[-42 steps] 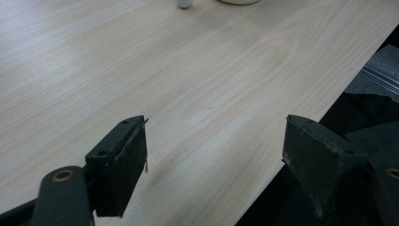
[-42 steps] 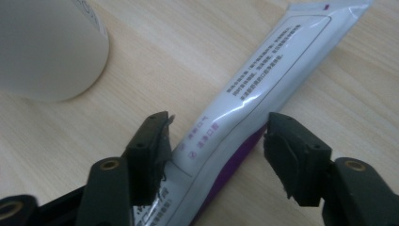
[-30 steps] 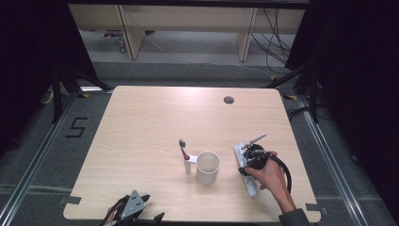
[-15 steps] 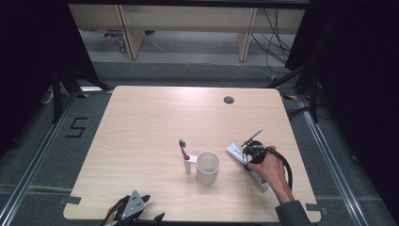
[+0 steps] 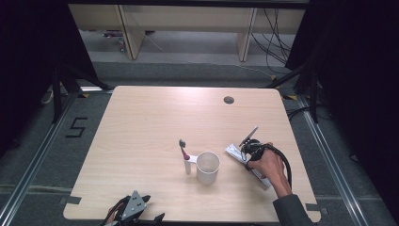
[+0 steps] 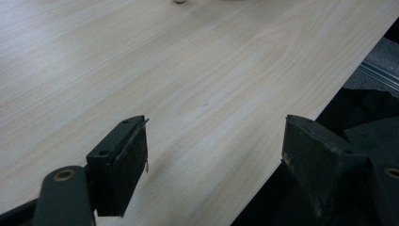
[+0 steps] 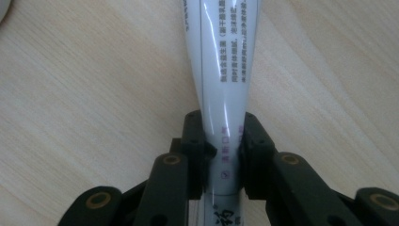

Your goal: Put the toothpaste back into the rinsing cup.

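Right gripper view shows the right gripper (image 7: 222, 150) with its two black jaws pressed against the sides of a white toothpaste tube (image 7: 226, 75), which runs away from the camera toward twelve o'clock with its printed text facing up; the jaws have just been closing, and the tube sits pinched between them. The hold lies on a narrow, rounded stretch of the tube, so the likely trouble, as I judge it, is the smooth plastic squirting forward out of the pads, or the soft body buckling and swinging down when it comes off the wooden table (image 5: 150, 127). In the high view the tube (image 5: 234, 152) lies at about three o'clock from the white cup (image 5: 207, 166), near it but apart, and a careless swing toward nine o'clock could knock the cup or the toothbrush (image 5: 183, 149) just beside the cup at its ten o'clock. The right hand (image 5: 266, 165) comes in from five o'clock, forearm low over the table, gripper aimed toward ten o'clock. The left gripper (image 6: 214, 155) stands wide open with nothing between its pads, resting at the table's near edge around seven o'clock in the high view, well apart from the cup.
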Demonstrator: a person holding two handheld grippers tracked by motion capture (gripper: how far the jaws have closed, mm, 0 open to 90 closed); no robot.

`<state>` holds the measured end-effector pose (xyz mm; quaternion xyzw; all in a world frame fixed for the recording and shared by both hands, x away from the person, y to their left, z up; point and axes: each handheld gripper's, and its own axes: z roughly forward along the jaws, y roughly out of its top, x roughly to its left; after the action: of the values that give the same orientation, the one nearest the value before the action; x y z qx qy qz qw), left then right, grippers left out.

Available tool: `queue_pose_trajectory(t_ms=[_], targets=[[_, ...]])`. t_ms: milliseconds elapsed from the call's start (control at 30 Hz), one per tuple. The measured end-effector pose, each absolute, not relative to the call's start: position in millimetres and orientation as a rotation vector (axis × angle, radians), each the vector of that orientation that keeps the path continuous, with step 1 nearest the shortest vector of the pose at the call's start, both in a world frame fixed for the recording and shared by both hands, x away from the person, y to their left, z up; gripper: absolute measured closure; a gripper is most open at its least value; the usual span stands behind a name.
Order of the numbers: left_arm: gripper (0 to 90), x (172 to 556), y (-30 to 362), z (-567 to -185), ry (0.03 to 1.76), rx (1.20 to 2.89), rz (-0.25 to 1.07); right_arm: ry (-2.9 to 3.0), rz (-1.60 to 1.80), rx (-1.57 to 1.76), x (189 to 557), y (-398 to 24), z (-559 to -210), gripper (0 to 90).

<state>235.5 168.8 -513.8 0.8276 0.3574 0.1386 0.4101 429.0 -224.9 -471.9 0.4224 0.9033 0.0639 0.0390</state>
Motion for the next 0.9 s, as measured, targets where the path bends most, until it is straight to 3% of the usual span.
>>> queue_pose_trajectory(t_ms=[567,900], targets=[[23.0,235.9,168.5,-514.5,0.894,2.090,0.351,2.816,0.209,1.223,430.8,-228.5,-471.8,76.4],[23.0,236.9,169.9,-514.7,0.889,2.113,0.353,2.740,0.506,1.241,425.0,-247.1,-453.0,76.6]])
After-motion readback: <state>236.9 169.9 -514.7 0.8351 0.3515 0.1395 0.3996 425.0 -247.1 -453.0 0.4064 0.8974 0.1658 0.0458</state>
